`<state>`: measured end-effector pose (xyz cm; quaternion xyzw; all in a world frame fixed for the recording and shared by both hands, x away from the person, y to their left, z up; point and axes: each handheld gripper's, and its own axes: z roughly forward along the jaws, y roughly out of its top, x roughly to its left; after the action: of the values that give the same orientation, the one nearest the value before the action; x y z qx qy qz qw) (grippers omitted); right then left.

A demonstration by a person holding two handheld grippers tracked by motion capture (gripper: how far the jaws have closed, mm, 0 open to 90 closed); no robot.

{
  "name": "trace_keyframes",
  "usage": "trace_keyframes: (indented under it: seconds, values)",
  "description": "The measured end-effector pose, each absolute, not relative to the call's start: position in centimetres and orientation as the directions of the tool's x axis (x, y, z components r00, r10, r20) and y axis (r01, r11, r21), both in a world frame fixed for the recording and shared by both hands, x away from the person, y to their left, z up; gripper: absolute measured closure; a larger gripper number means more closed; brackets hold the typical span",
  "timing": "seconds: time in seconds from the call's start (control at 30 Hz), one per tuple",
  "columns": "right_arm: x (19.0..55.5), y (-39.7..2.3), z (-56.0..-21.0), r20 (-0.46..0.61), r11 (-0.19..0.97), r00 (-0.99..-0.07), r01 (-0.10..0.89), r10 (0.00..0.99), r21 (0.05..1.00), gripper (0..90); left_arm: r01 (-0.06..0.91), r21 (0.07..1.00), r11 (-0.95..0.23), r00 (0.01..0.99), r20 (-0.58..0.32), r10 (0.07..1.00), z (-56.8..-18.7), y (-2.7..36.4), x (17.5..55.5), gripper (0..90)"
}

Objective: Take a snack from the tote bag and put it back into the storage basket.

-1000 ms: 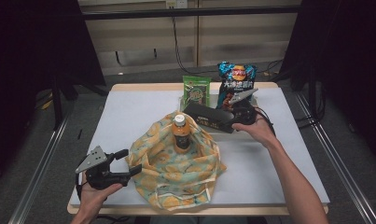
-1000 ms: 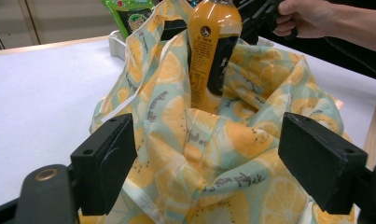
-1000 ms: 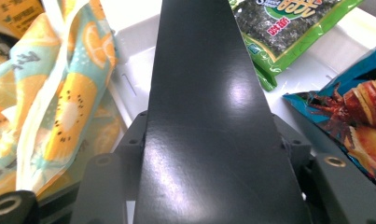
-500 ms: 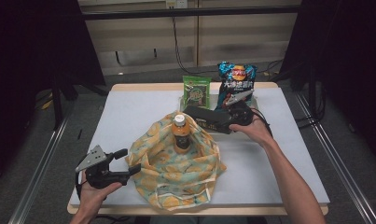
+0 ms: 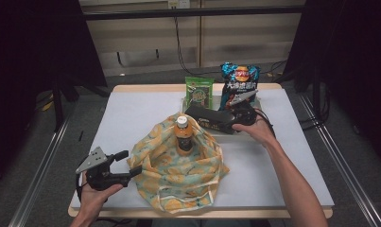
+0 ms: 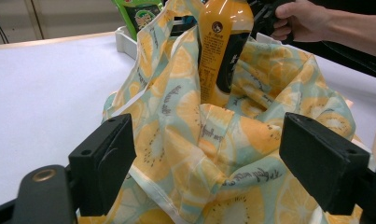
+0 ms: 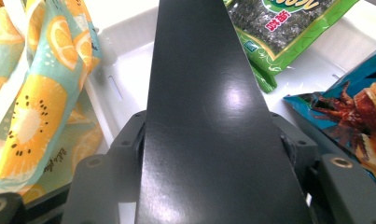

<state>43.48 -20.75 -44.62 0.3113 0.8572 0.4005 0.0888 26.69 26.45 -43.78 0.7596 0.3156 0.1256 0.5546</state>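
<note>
Between the jaws of your right gripper point(image 5: 221, 122) sits the box point(image 5: 200, 116), a flat black one, lying level over the gap between the tray point(image 7: 129, 74) and the bag point(image 5: 178, 175). The jaws have just been opening a little. Even so, the box is carried off the table point(image 5: 131, 113), so I judge they grip its 2 long sides. Held flat and end-first like that, it points at the bag's mouth and can slide in beside the bottle point(image 5: 182, 137).

That bottle stands upright in the bag's middle, which props the cloth up and leaves room at the near side.

Your left gripper point(image 5: 126, 163) waits at the bag's near-left rim, jaws spread wide and gripping nothing, with the cloth just ahead of them. From there it can pinch the rim and hold the mouth wide.

Behind, 2 packs lean in the tray, the seaweed point(image 5: 199, 92) and the chips point(image 5: 240, 82), upright and easy to take.
</note>
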Motion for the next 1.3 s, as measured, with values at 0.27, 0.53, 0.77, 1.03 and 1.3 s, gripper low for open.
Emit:
trace_keyframes:
  seconds: [0.27, 0.53, 0.77, 1.03, 1.3]
  values:
    - [43.5, -20.6, -45.2, 0.087, 0.504, -0.796, 0.459, 0.599, 0.731, 38.2, 0.344, 0.921, -0.183, 0.763, -0.16, 0.626, -43.7, 26.4, 26.6, 18.0]
    - [43.0, -21.1, -45.4, 0.103, 0.469, -0.775, 0.476, 0.624, 0.744, 27.8, 0.336, 0.922, -0.19, 0.774, -0.156, 0.614, -43.7, 26.5, 26.7, 18.1]
    - [41.2, -21.6, -43.8, 0.1, 0.4, -0.754, 0.449, 0.649, 0.799, 30.5, 0.338, 0.922, -0.186, 0.769, -0.156, 0.62, -43.6, 26.5, 26.5, 18.1]
    - [38.3, -23.2, -43.3, 0.128, 0.308, -0.735, 0.426, 0.666, 0.851, 70.2, 0.334, 0.924, -0.186, 0.769, -0.153, 0.621, -43.5, 26.4, 26.5, 18.1]
    - [36.9, -23.7, -44.3, 0.151, 0.315, -0.741, 0.449, 0.655, 0.836, 90.0, 0.33, 0.925, -0.188, 0.767, -0.146, 0.625, -43.5, 26.5, 26.5, 18.2]
